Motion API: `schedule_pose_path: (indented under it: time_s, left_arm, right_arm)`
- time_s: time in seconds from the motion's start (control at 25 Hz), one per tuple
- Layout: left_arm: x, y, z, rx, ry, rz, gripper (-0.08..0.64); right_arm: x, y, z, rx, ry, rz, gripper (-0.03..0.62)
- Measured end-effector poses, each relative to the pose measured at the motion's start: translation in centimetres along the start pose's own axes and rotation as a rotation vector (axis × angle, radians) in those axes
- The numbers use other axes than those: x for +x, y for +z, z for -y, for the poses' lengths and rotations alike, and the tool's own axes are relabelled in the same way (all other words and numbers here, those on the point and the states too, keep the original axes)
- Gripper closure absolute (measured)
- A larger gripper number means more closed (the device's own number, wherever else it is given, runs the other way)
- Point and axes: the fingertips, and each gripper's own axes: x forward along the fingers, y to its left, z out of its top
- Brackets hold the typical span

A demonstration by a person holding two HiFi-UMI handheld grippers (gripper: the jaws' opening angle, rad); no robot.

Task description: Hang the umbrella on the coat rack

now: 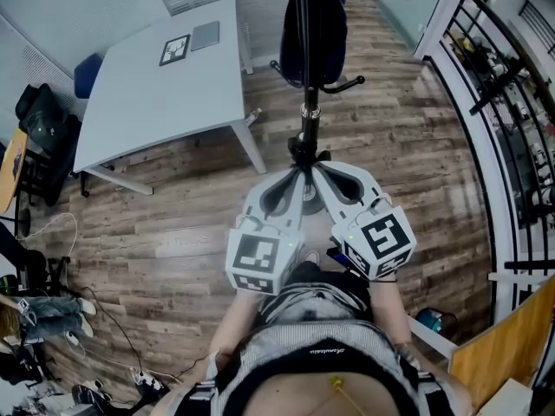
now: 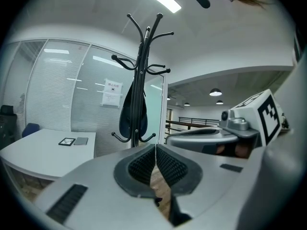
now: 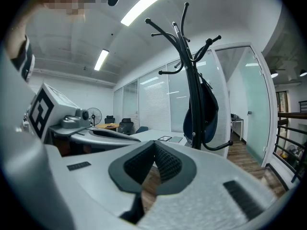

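A black coat rack (image 1: 308, 102) stands on the wood floor straight ahead of me. A dark folded umbrella (image 1: 316, 26) hangs from one of its hooks, close against the pole. It also shows in the left gripper view as the umbrella (image 2: 133, 113) on the rack (image 2: 141, 75), and in the right gripper view as the umbrella (image 3: 205, 110) on the rack (image 3: 191, 75). My left gripper (image 1: 297, 173) and right gripper (image 1: 317, 173) sit side by side just short of the rack's base, both pointing at it. Each is shut with nothing between its pads, seen at the left gripper (image 2: 155, 150) and the right gripper (image 3: 154, 146).
A white table (image 1: 156, 102) with a marker card (image 1: 174, 49) and a grey tablet stands left of the rack. A black railing (image 1: 490, 120) runs along the right side. Dark chairs (image 1: 43, 128), floor cables and a seated person's legs (image 1: 48, 312) are at the far left.
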Motion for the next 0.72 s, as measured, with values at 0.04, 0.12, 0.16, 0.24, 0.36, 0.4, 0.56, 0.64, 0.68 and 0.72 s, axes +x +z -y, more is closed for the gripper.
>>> schedule_pose_path:
  time_s: [0.04,0.12,0.16,0.24,0.36,0.4,0.56,0.64,0.68,0.72]
  left_arm:
    - [0.01,-0.05,0.0,0.0,0.0,-0.001,0.549]
    - [0.03,-0.13,-0.04,-0.002,0.0,-0.002,0.549]
    - [0.04,-0.15,-0.05,-0.004,-0.001,-0.003,0.549]
    - [0.08,-0.2,-0.05,-0.009,-0.006,-0.004,0.549]
    - [0.15,-0.25,-0.02,-0.008,-0.008,-0.005,0.549]
    - [0.18,-0.24,-0.02,-0.007,-0.008,-0.005,0.549]
    - [0.2,-0.04,-0.1,-0.007,-0.007,-0.001,0.549]
    - [0.22,-0.05,-0.02,-0.007,-0.007,-0.001,0.549]
    - [0.25,-0.09,0.03,-0.007,-0.007,-0.002,0.549]
    - [0.3,-0.12,0.04,-0.007,-0.006,-0.002,0.549]
  right_arm:
    - [-0.02,-0.02,-0.01,-0.001,0.0,-0.002,0.589]
    - [-0.04,-0.13,0.0,-0.002,-0.001,-0.005,0.589]
    - [-0.02,-0.17,-0.02,-0.003,0.0,-0.008,0.589]
    - [0.01,-0.2,-0.09,-0.009,0.002,-0.013,0.589]
    - [0.07,-0.12,-0.13,-0.014,0.007,-0.013,0.589]
    - [0.1,-0.06,-0.13,-0.015,0.009,-0.012,0.589]
    - [0.19,-0.01,-0.16,-0.021,0.01,-0.021,0.591]
    - [0.11,-0.14,-0.17,-0.024,0.01,-0.024,0.591]
    - [0.06,-0.24,-0.14,-0.025,0.01,-0.025,0.591]
    - [0.03,-0.31,-0.1,-0.026,0.011,-0.026,0.591]
